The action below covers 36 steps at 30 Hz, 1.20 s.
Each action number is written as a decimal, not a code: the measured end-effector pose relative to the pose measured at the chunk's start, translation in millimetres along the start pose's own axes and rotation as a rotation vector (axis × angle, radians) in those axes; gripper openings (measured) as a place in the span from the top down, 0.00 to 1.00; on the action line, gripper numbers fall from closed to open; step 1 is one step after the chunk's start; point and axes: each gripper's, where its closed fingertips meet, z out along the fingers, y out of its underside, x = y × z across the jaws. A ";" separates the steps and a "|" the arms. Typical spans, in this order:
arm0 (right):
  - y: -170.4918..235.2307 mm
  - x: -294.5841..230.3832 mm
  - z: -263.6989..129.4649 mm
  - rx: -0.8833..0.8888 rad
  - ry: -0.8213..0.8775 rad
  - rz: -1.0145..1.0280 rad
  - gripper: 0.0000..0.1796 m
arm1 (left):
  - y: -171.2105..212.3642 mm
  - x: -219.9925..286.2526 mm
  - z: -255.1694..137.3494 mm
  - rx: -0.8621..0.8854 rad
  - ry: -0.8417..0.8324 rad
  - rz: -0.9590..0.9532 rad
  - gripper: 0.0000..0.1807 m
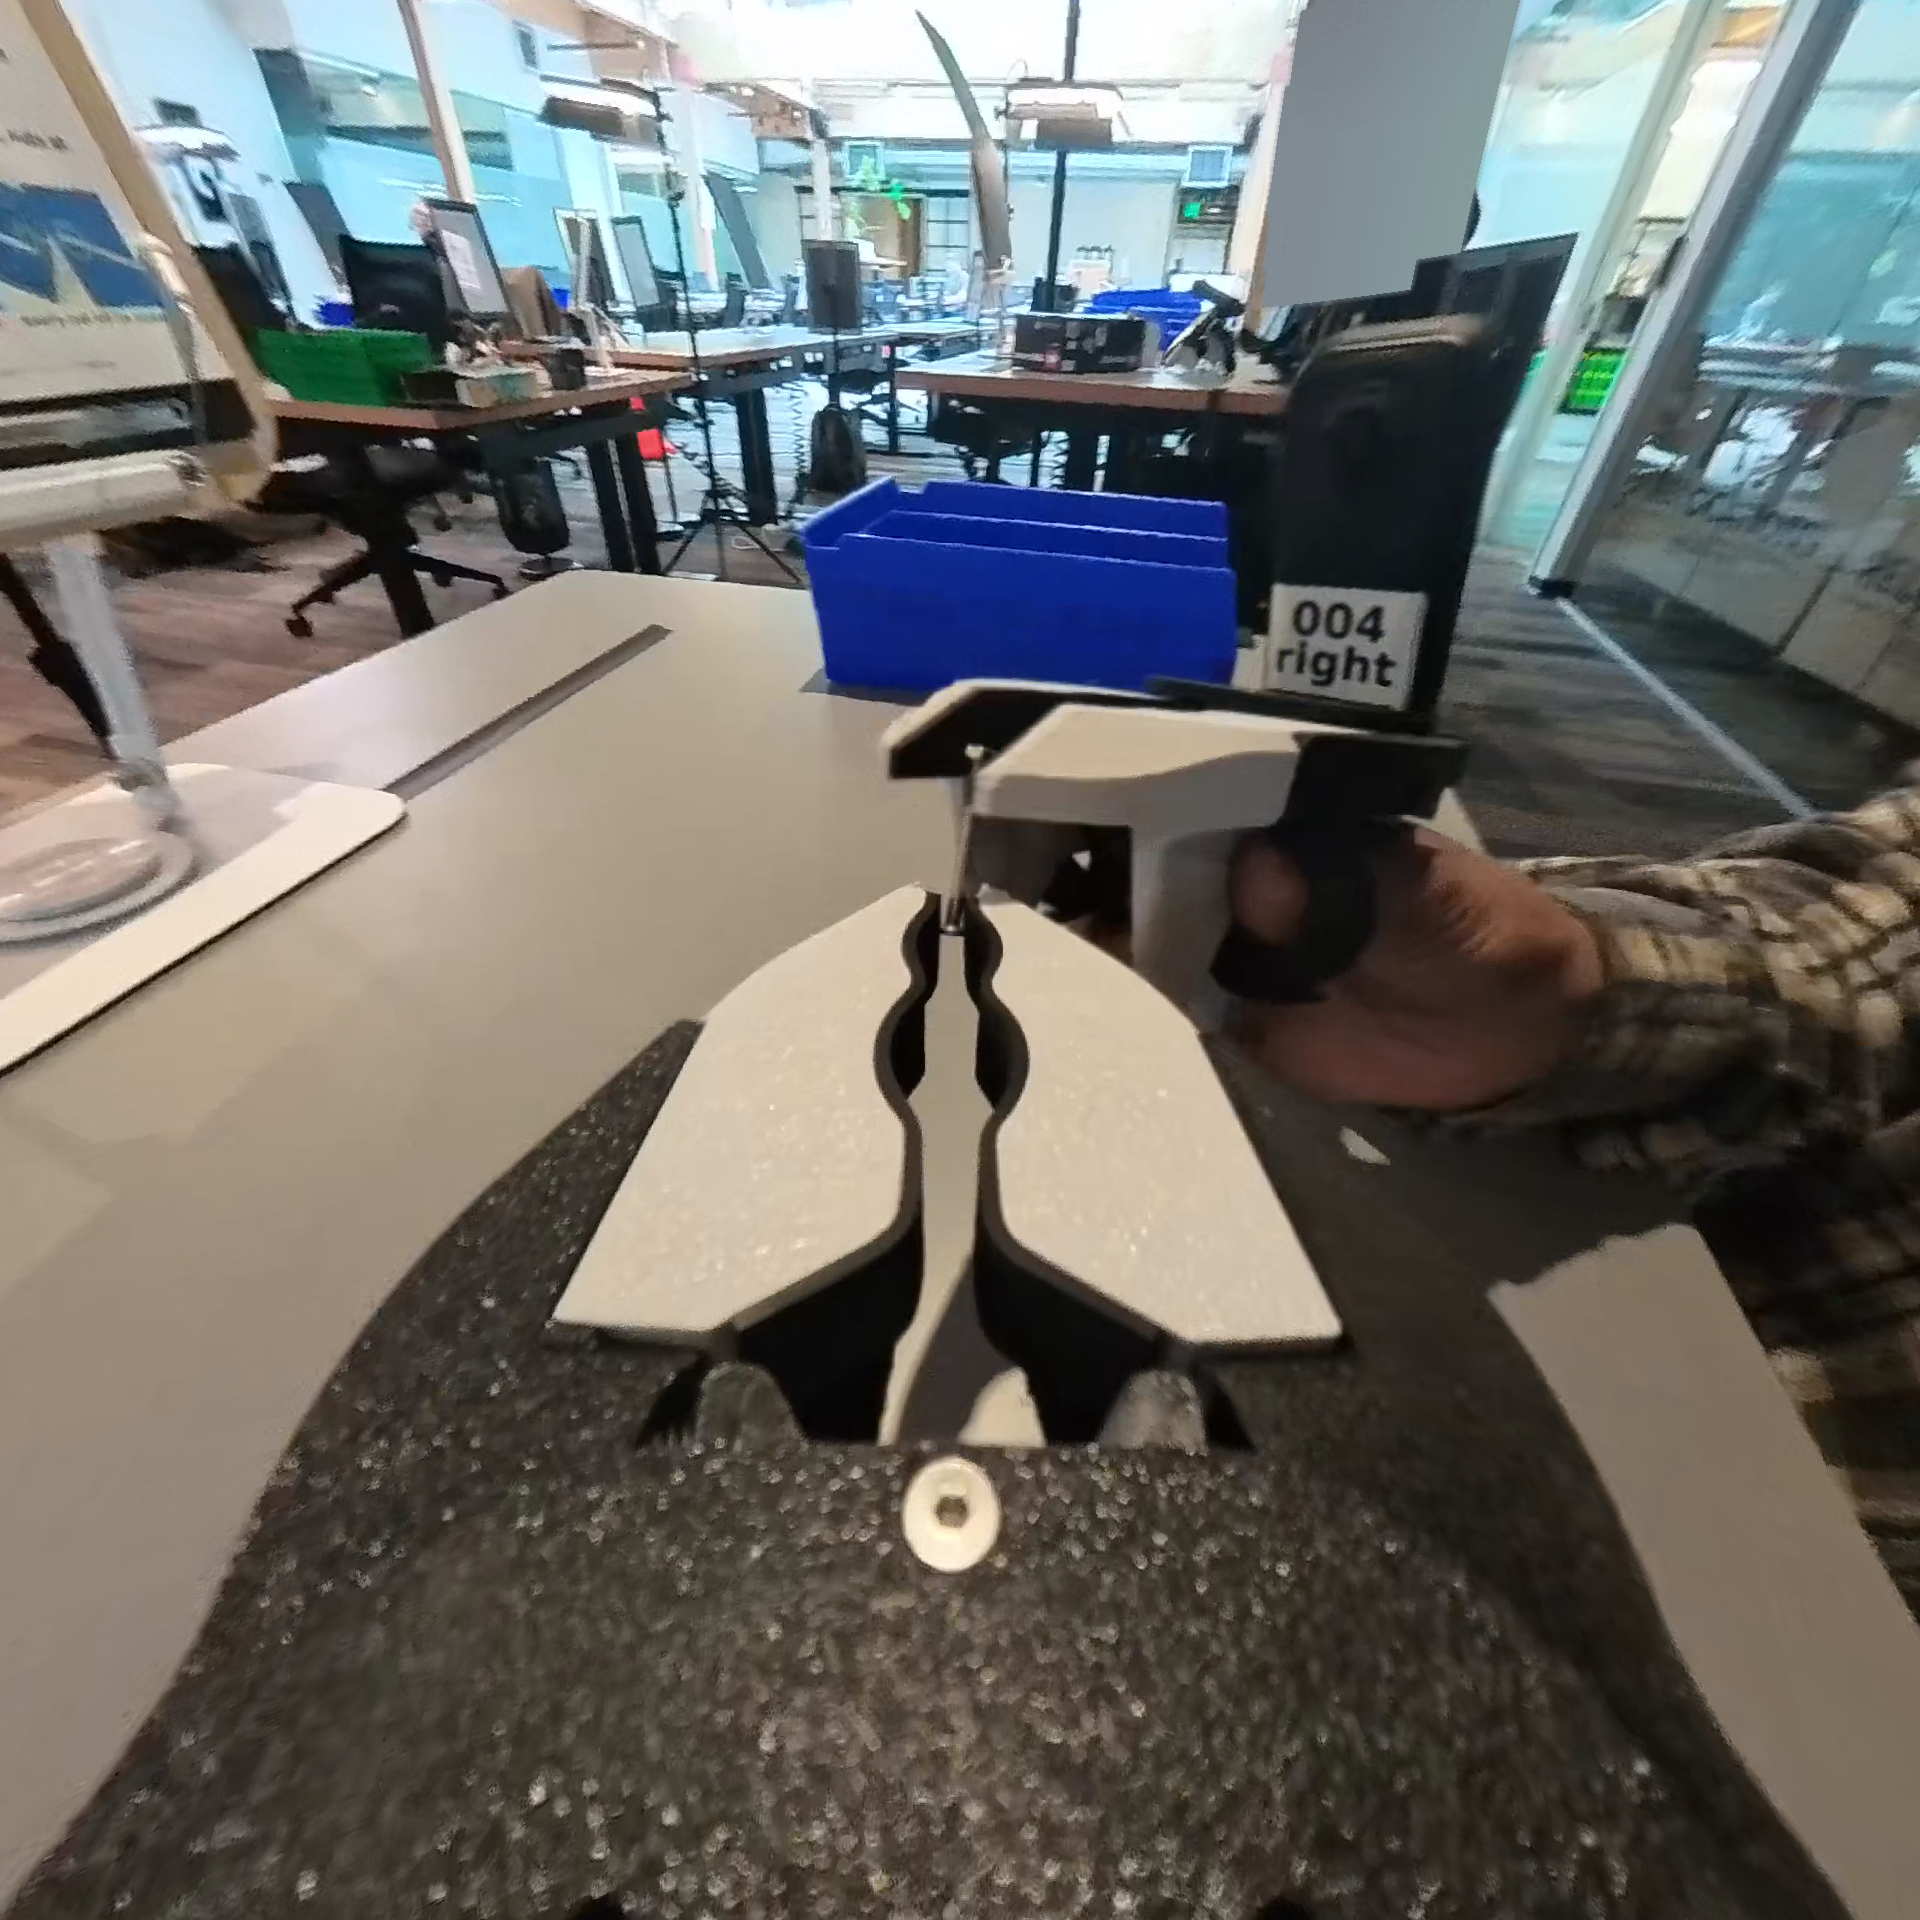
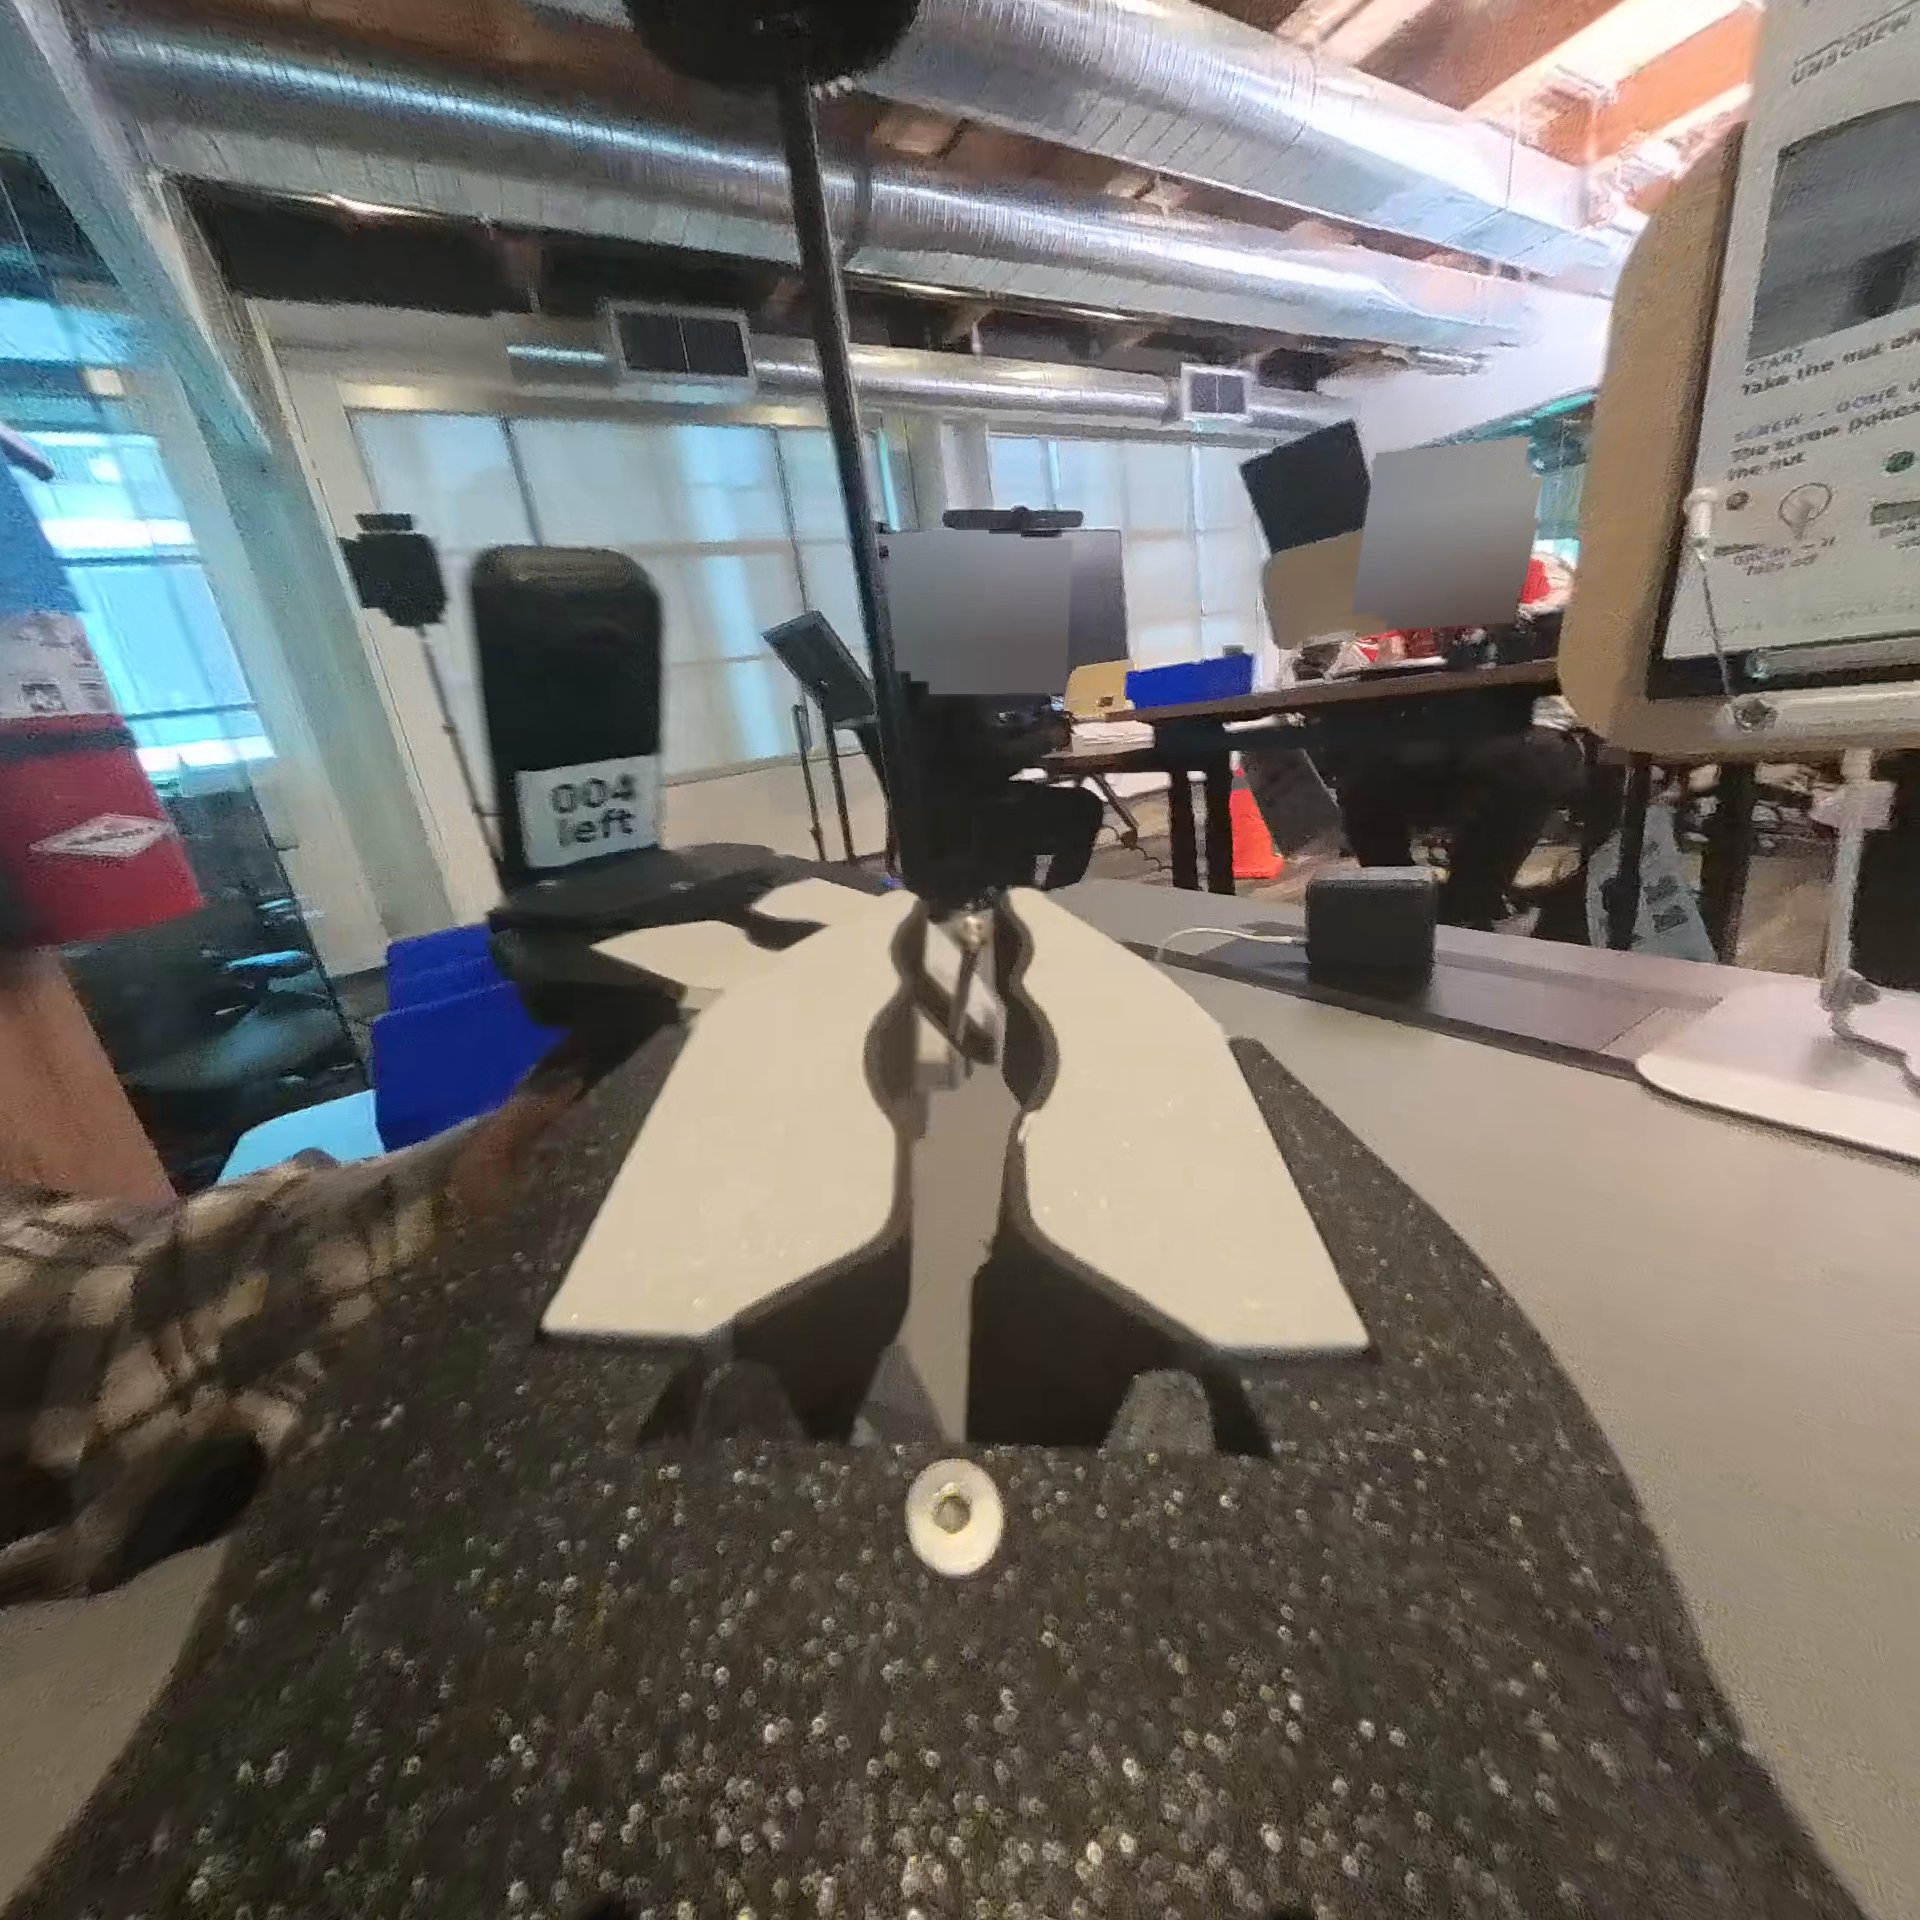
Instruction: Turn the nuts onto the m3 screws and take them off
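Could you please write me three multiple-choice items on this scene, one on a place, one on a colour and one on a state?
1. Where does the blue bin stand?
A. On the grey table, beyond both grippers
B. On the floor under a desk
C. In the person's hand

2. What colour are the broad upper faces of the left gripper's fingers?
A. Red
B. Light grey
C. Green

3. How is the screw held?
A. It lies loose on the table
B. It rests in the bin
C. The right gripper pinches its upper end and the left gripper closes on its lower end

Answers: 1 A, the left wrist view shows the bin on the tabletop behind the right gripper. 2 B, both fingers are pale grey above, black at the edges. 3 C, the thin metal shaft runs upright between the two sets of fingertips.
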 end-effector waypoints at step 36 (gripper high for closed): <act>2.2 -0.1 8.9 0.025 -0.149 -0.032 0.86 | 5.3 -5.9 -1.6 0.012 0.018 -0.038 0.98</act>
